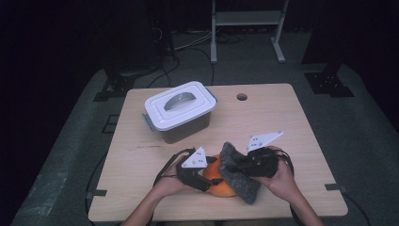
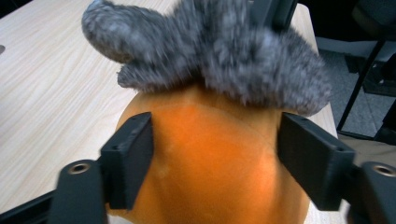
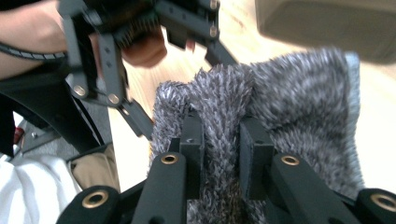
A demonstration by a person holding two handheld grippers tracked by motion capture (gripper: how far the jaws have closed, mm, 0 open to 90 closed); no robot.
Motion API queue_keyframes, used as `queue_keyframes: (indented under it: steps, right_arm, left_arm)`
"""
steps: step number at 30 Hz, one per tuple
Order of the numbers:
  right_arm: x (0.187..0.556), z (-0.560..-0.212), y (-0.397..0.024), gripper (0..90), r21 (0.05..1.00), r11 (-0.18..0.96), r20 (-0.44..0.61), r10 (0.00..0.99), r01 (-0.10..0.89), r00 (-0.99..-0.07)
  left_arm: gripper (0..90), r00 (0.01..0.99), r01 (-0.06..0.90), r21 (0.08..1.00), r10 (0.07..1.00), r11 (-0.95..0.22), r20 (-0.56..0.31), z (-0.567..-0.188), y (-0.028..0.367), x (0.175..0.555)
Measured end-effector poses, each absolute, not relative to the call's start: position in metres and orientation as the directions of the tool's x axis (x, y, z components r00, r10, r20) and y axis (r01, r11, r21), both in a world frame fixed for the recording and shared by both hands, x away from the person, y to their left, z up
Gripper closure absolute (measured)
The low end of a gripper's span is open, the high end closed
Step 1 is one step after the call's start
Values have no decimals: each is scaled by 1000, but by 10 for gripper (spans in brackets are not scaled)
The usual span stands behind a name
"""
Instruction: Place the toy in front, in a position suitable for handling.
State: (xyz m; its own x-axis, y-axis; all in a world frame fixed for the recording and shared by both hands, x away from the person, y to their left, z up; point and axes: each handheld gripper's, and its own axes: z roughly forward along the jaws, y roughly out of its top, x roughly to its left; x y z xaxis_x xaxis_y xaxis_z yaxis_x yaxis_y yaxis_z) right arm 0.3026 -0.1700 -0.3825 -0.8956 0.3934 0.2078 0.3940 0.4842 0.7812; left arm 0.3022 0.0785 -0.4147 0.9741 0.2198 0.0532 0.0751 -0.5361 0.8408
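High view: near edge of the pale wooden table [image 1: 291, 141], centre. Left gripper [image 1: 205, 180] comes in from the near left; right gripper [image 1: 234, 165] from the near right, both hand-held. Between them lies a rounded orange plush object [image 1: 217, 181] with a fuzzy grey knitted cloth [image 1: 240, 181] draped over its right side and top.

Left gripper view: jaws spread wide, one on each flank of the orange plush object [image 2: 210, 158]; contact with the pads cannot be told. Grey cloth [image 2: 243, 56] bunched along the far top of it.

Right gripper view: jaws drawn close, pinching a ridge of the grey cloth [image 3: 222, 140] between the pads; cloth lifts into a fold there. Left gripper's linkage visible beyond, far left.

Far left on the table: clear plastic box with a white lid and grey handle [image 1: 181, 110], closed, well apart from both grippers.
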Motion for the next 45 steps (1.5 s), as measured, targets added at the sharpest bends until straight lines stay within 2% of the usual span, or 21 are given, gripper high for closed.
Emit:
queue_keyframes:
  steps: [3, 6, 8, 9, 11, 14, 17, 20, 27, 34, 38, 45]
  right_arm:
    - [306, -390, -173, 737, 772, 484, 238, 382, 413, -893]
    - [307, -391, -181, 737, 772, 475, 247, 388, 422, -888]
    - [309, -392, -187, 737, 770, 463, 264, 395, 439, -880]
    - [310, -393, -191, 737, 765, 458, 278, 398, 453, -874]
    - [310, -392, -192, 736, 761, 460, 282, 403, 458, -871]
    - [307, -383, -191, 739, 772, 461, 250, 413, 438, -876]
    - [302, -371, -186, 740, 802, 442, 232, 390, 402, -891]
    - [298, -370, -177, 739, 791, 477, 206, 381, 382, -902]
    - [302, -381, -187, 750, 755, 512, 225, 386, 410, -895]
    - [302, -375, -183, 752, 790, 470, 226, 374, 394, -900]
    - [303, -378, -182, 753, 779, 483, 232, 369, 399, -900]
    - [311, -383, -202, 749, 785, 427, 244, 452, 448, -858]
  left_arm:
    - [152, 976, 86, 840, 216, -536, 38, -414, 83, 305]
    - [107, 976, 109, 837, 216, -537, 12, -414, 87, 307]
    - [125, 978, 124, 838, 207, -532, -13, -416, 89, 310]
    - [216, 979, 117, 840, 202, -530, -9, -417, 89, 310]
    - [302, 980, 104, 842, 201, -529, 5, -417, 87, 308]
    - [335, 977, 90, 852, 210, -516, 24, -413, 84, 305]
    - [329, 976, 74, 859, 212, -506, 41, -410, 78, 301]
    - [317, 976, 63, 854, 212, -517, 57, -409, 75, 299]
    - [289, 978, 85, 859, 208, -505, 26, -414, 78, 303]
    - [275, 980, 57, 858, 194, -511, 50, -412, 72, 298]
    - [275, 980, 56, 851, 190, -523, 52, -413, 74, 299]
    - [245, 984, 65, 836, 175, -545, 37, -419, 80, 303]
